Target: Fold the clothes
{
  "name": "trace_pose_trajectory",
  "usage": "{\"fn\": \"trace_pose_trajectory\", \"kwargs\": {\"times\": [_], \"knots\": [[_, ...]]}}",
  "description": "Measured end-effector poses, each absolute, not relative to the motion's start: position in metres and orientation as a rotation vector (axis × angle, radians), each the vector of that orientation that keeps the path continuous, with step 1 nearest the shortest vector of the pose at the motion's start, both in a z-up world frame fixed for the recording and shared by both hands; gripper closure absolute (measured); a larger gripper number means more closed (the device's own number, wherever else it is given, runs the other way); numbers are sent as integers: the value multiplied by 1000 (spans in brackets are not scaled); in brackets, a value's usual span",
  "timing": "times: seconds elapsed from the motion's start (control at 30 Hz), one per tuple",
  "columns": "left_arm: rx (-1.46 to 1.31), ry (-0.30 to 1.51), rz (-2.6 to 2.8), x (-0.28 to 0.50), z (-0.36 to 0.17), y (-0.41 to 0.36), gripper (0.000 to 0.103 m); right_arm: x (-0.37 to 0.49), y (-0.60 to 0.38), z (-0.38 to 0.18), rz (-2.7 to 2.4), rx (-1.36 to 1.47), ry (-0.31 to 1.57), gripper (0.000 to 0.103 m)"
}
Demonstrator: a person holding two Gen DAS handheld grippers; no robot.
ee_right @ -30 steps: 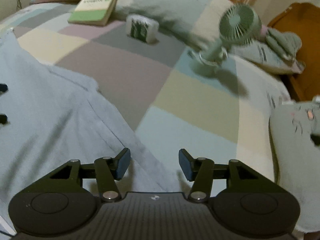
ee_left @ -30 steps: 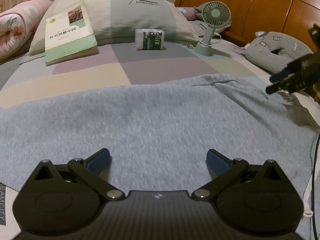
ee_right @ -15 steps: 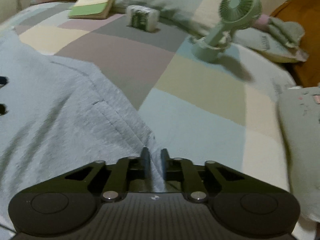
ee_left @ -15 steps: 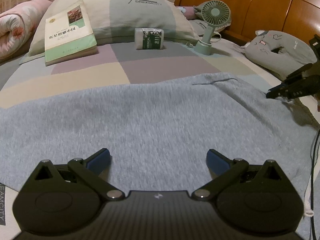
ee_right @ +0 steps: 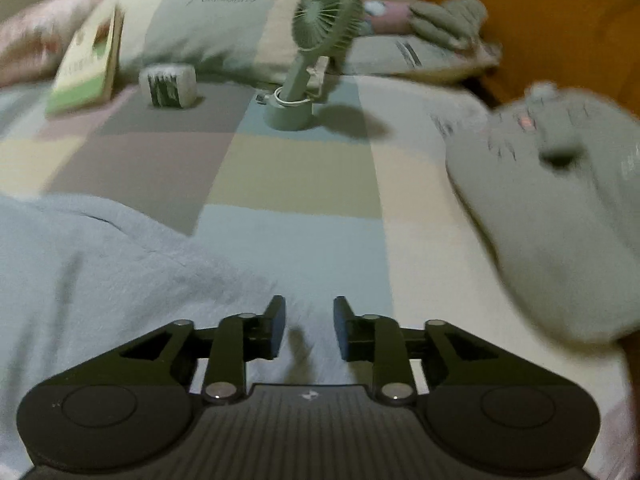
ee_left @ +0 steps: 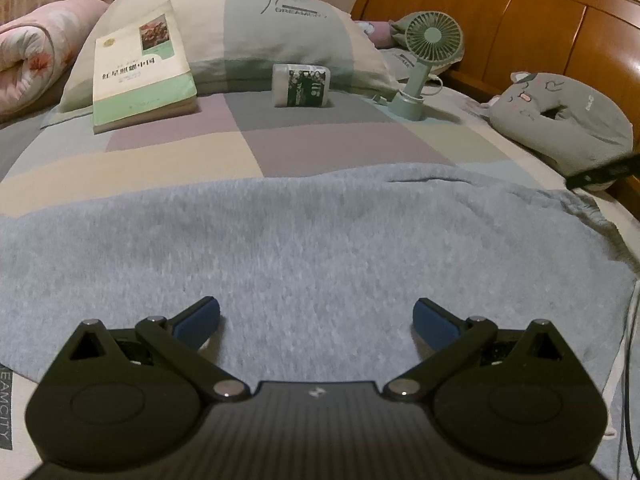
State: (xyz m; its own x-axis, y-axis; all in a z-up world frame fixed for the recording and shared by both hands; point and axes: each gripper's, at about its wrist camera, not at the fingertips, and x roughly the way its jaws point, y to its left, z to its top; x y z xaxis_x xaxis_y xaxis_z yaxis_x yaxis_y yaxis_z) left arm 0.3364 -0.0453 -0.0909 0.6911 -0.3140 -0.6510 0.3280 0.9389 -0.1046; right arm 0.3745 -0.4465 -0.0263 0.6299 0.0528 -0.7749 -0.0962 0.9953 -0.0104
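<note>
Two claws hover over the gray garment (ee_left: 304, 248). Left claw (ee_left: 316, 316) gapes wide; right claw (ee_right: 310, 328) is opening, empty, above its edge. Next: grab that edge.

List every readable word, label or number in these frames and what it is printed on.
"DREAMCITY": pillow, top partly cut.
"EAMCITY": bedsheet edge, start cut off.
"红星照耀中国": book cover.
Tissue pack label: too small to read.
Neck pillow side print: too blurred.
Second pillow print: illegible.
</note>
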Motion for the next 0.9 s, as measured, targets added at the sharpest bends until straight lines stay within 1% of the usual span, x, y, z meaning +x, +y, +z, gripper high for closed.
{"fn": "trace_pose_trajectory", "kwargs": {"times": [0.13, 0.23, 0.3, 0.37, 0.43, 0.53, 0.6, 0.67, 0.73, 0.8, 0.87, 0.9], "knots": [[32, 726, -360, 336, -92, -48, 1, 350, -438, -38, 68, 30, 955, 54], [40, 731, -364, 336, -93, -49, 1, 359, -430, -61, -10, -15, 988, 55], [42, 731, -366, 336, -92, -48, 1, 369, -427, -70, -38, -47, 973, 55], [39, 730, -360, 336, -92, -47, 1, 381, -434, -71, -64, 3, 967, 55], [43, 732, -332, 337, -92, -44, 1, 388, -440, -69, -86, 41, 975, 60], [59, 734, -260, 339, -91, -39, 1, 387, -440, -65, -95, 48, 994, 59], [56, 737, -227, 340, -90, -34, 1, 384, -434, -58, -114, 54, 1006, 53], [45, 744, -214, 342, -90, -29, 1, 378, -420, -49, -92, 45, 995, 29], [33, 752, -207, 343, -91, -25, 1, 374, -400, -41, -38, 27, 974, 24], [33, 764, -209, 345, -91, -24, 1, 374, -375, -42, 22, -3, 981, 22], [41, 776, -215, 345, -93, -25, 1, 380, -354, -50, 79, -40, 998, 18], [48, 783, -217, 346, -94, -26, 1, 385, -347, -56, 92, -56, 1013, 17]]}}
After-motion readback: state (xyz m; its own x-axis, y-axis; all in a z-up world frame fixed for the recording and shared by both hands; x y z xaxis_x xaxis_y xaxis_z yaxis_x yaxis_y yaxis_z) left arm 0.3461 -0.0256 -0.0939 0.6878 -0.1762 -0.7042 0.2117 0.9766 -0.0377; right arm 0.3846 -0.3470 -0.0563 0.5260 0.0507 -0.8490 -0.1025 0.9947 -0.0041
